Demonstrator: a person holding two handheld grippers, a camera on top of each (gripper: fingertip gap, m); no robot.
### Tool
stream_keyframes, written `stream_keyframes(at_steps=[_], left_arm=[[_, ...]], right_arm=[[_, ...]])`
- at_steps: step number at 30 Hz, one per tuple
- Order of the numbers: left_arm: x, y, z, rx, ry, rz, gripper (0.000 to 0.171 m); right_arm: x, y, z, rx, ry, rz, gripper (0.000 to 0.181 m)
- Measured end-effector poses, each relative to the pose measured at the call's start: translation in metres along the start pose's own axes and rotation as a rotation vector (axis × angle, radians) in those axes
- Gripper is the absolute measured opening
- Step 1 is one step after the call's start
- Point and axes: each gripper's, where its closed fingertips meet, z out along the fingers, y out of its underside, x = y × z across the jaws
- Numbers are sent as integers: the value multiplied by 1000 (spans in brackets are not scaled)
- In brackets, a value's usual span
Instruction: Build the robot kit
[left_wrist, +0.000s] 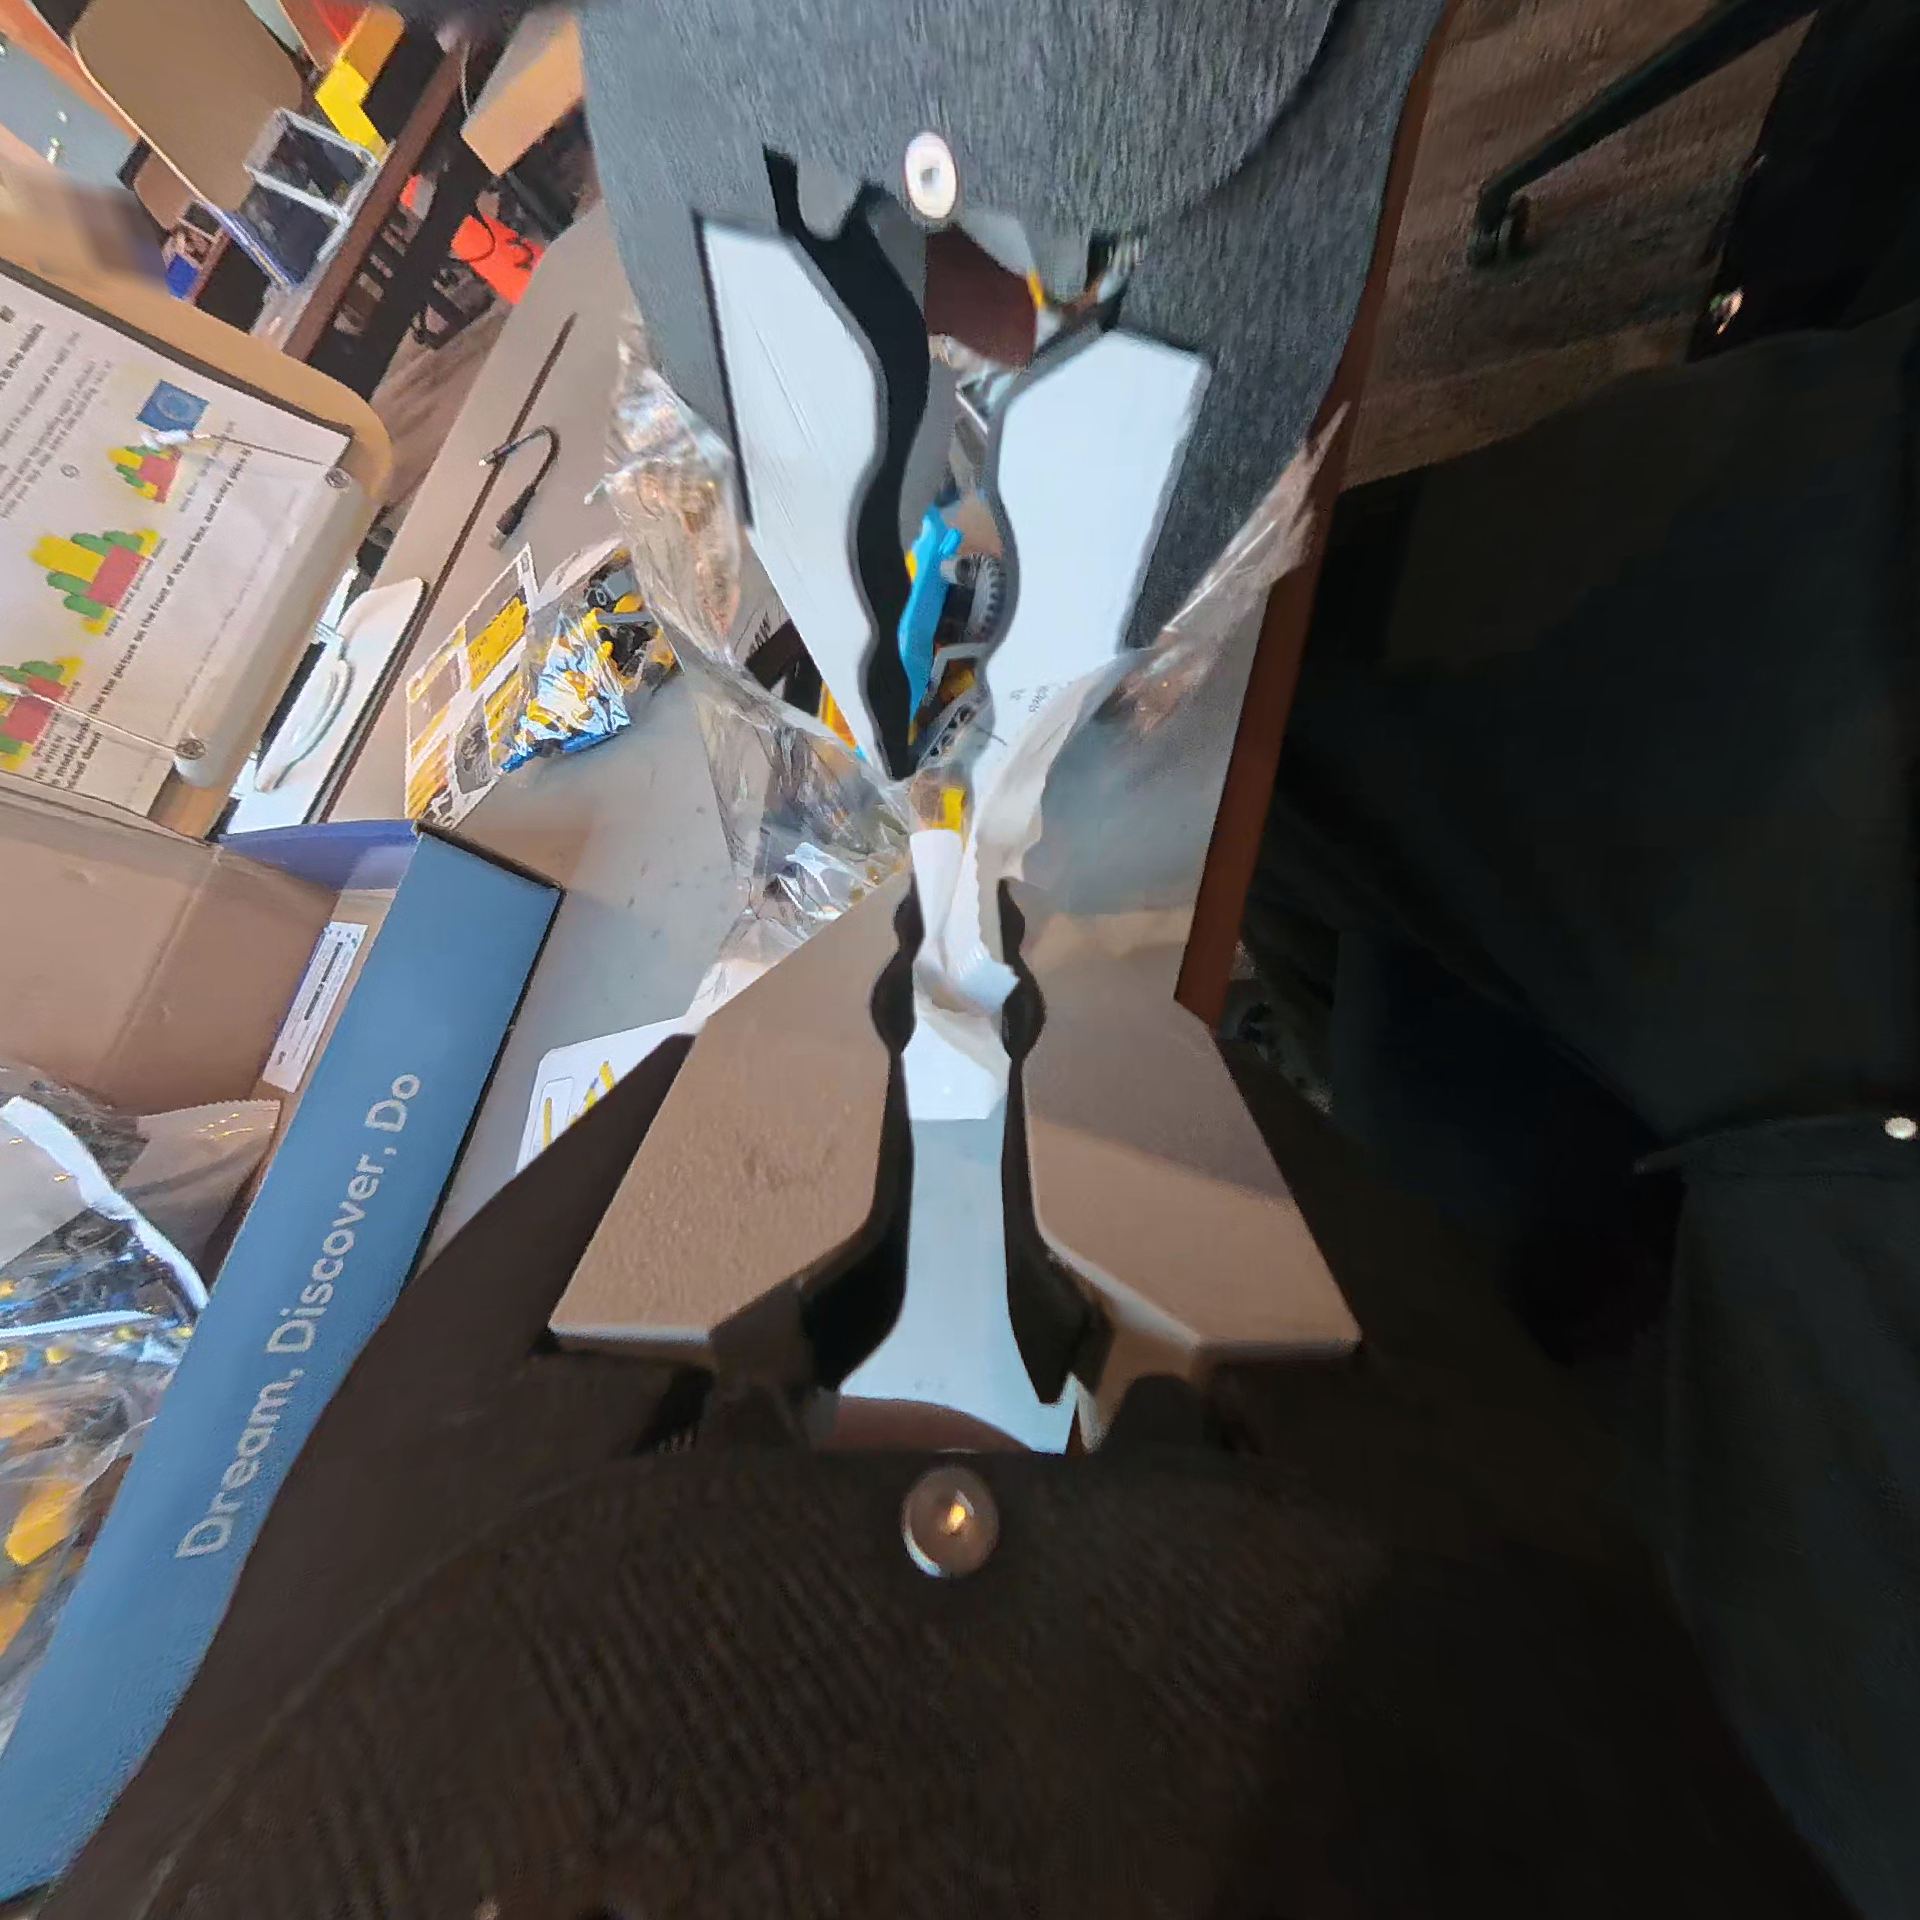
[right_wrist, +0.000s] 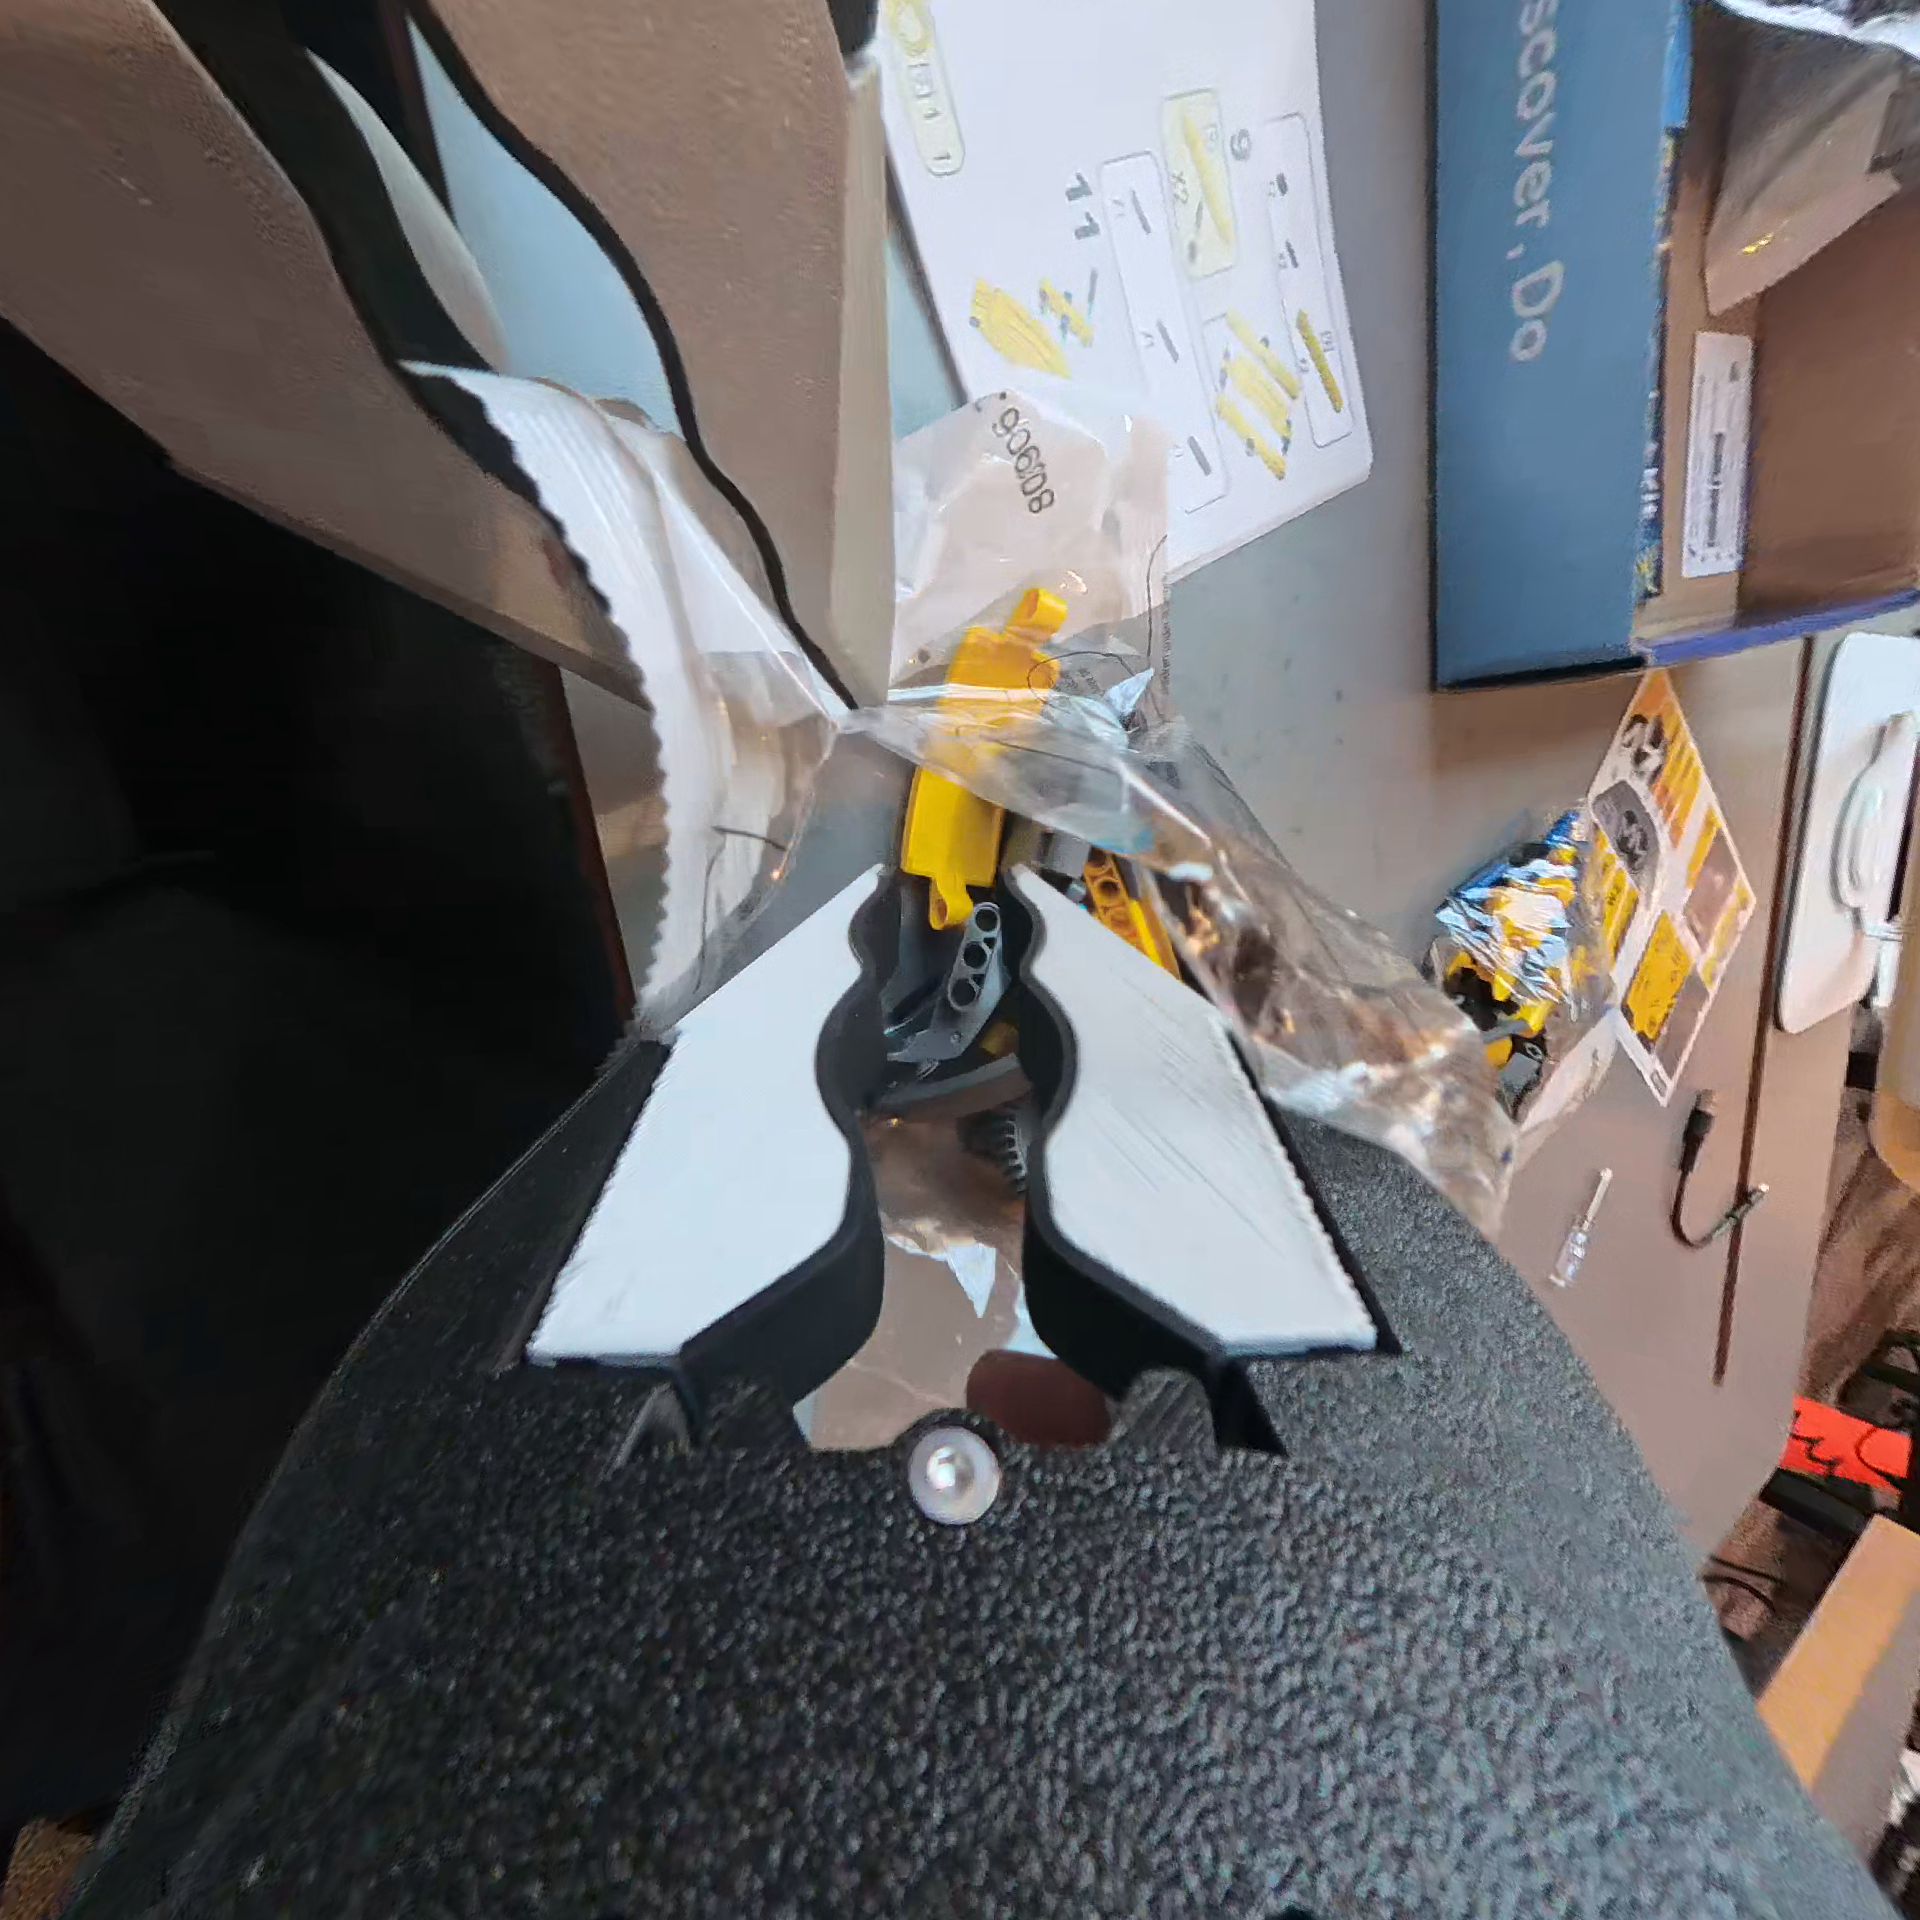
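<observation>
The left gripper (left_wrist: 961, 904) has its jaws narrow and pinches the white serrated end of a clear plastic bag (left_wrist: 790, 790). The right gripper (right_wrist: 951, 883) faces it from the far side, its jaws also narrow, and it clamps the other part of the same bag, so the bag hangs stretched between the two grippers above the grey table (left_wrist: 623, 810). Inside the bag there are small building pieces; a yellow piece (right_wrist: 971, 748) and a dark grey beam with holes (right_wrist: 966, 961) lie just in front of the right gripper's tips.

On the table, to the left in the left wrist view, stands an open cardboard box with a blue lid (left_wrist: 343, 1174). Farther off lies a second small bag of pieces (left_wrist: 582, 665) on a printed leaflet (left_wrist: 457, 686). An instruction sheet (right_wrist: 1143, 260) lies flat between the box and the held bag. A short black cable (left_wrist: 525, 483) lies far on the table.
</observation>
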Motion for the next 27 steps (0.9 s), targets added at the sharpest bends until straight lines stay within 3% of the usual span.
stream_keyframes(at_steps=[7,13,17,21,27], left_arm=[[-1,2,-2,26,14,-37,6],[0,2,-1,26,24,-36,3],[-1,5,-3,32,16,-34,11],[3,0,-6,68,49,-45,3],[5,-5,-10,116,56,-42,0]], right_arm=[[-2,7,20,-38,-77,-38,25],[-5,4,26,-25,-162,44,24],[-3,-7,21,28,-141,39,31],[4,-19,22,91,-76,3,29],[3,-25,19,136,-114,47,28]])
